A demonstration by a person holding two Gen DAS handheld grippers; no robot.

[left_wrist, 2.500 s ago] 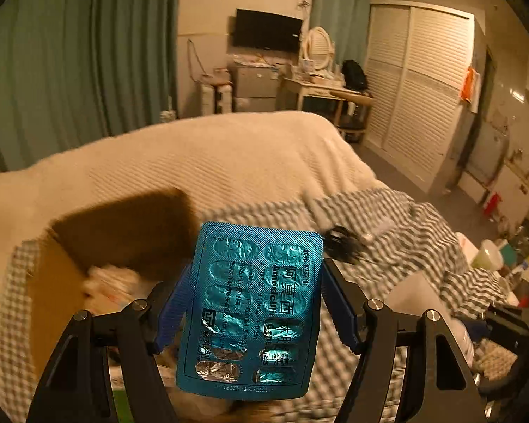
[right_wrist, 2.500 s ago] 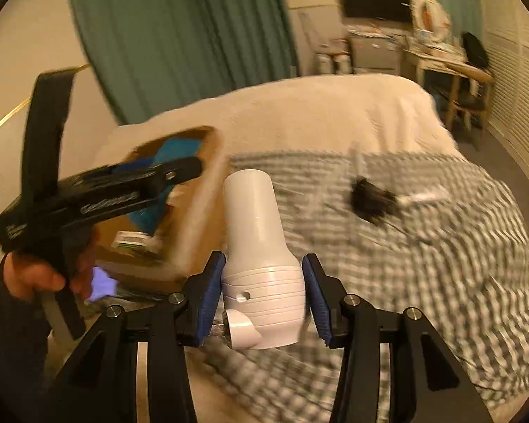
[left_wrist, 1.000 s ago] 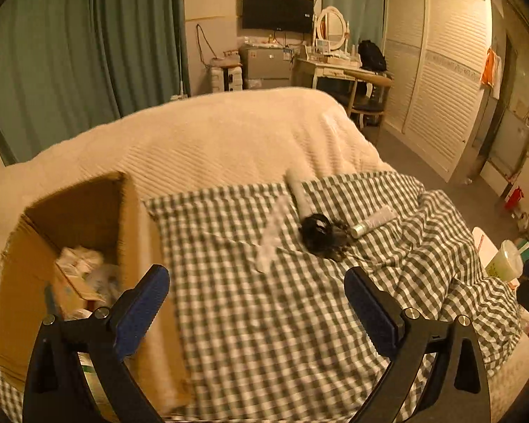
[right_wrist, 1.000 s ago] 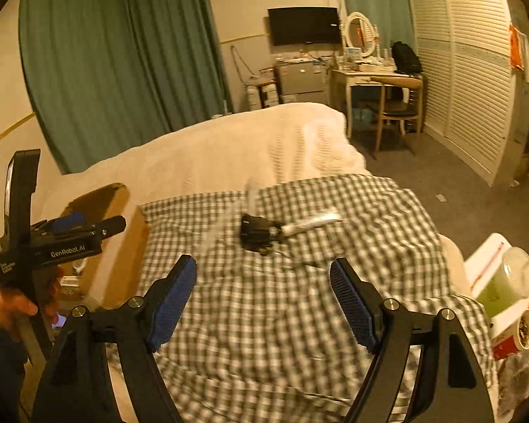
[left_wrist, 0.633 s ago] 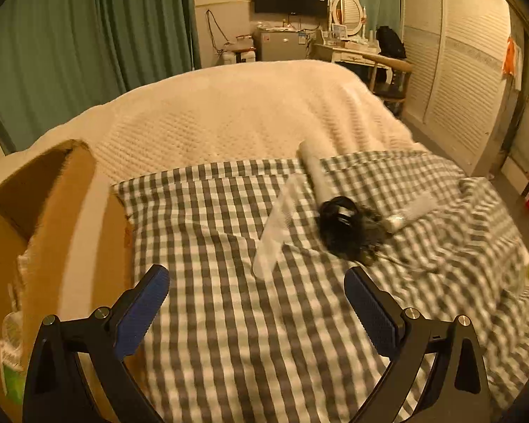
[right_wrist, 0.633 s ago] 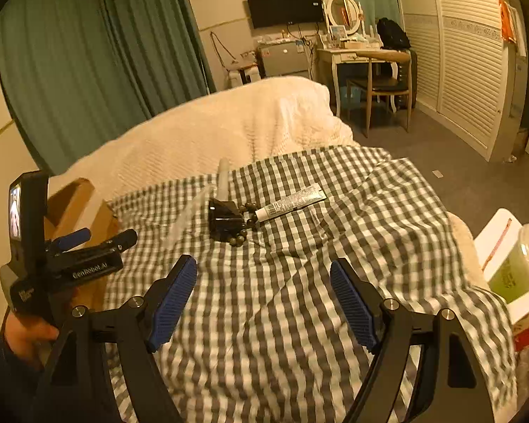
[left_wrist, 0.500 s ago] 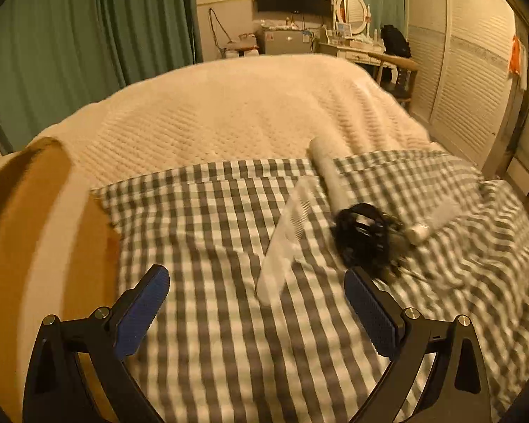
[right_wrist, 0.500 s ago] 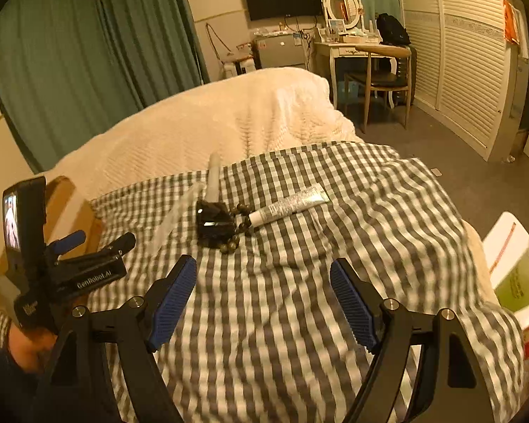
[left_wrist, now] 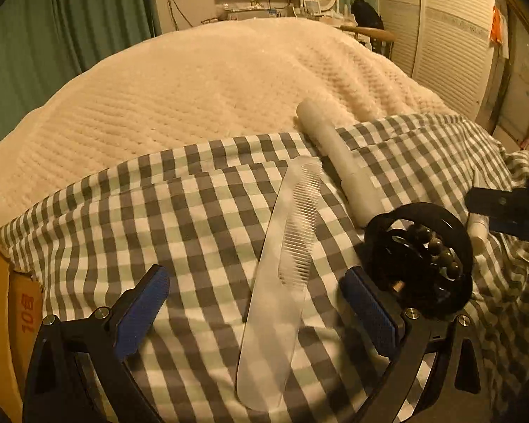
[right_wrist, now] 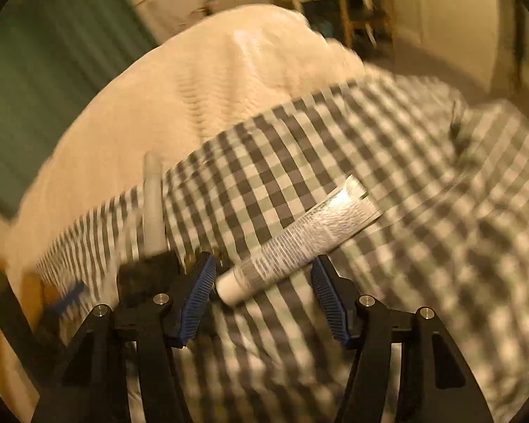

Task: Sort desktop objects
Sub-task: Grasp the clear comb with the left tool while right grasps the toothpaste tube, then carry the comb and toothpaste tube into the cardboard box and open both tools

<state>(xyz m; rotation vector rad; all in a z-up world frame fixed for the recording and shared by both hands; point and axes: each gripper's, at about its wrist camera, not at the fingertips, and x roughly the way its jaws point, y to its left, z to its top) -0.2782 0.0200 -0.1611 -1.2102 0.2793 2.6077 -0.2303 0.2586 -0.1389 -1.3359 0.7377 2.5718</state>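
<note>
A translucent white comb (left_wrist: 285,275) lies lengthwise on the grey checked cloth (left_wrist: 180,218). My left gripper (left_wrist: 255,299) is low over it, open, one blue finger on either side of the handle. A white printed tube (right_wrist: 299,243) lies slanted on the same cloth. Its cap end is between the fingers of my right gripper (right_wrist: 262,282), whose jaws are closing; the pads are not pressing on it. The right wrist view is blurred by motion.
A white cylinder (left_wrist: 338,165) and a black ring with dark beads (left_wrist: 419,257) lie just right of the comb. A cardboard box (left_wrist: 0,317) stands at the left edge. A cream blanket (left_wrist: 211,81) covers the bed behind. The right gripper's black body (left_wrist: 508,208) shows at the right.
Both grippers have dropped towards the cloth. The left one now straddles the comb, the right one has reached the tube with narrower jaws. The blister pack and white bottle held earlier are gone.
</note>
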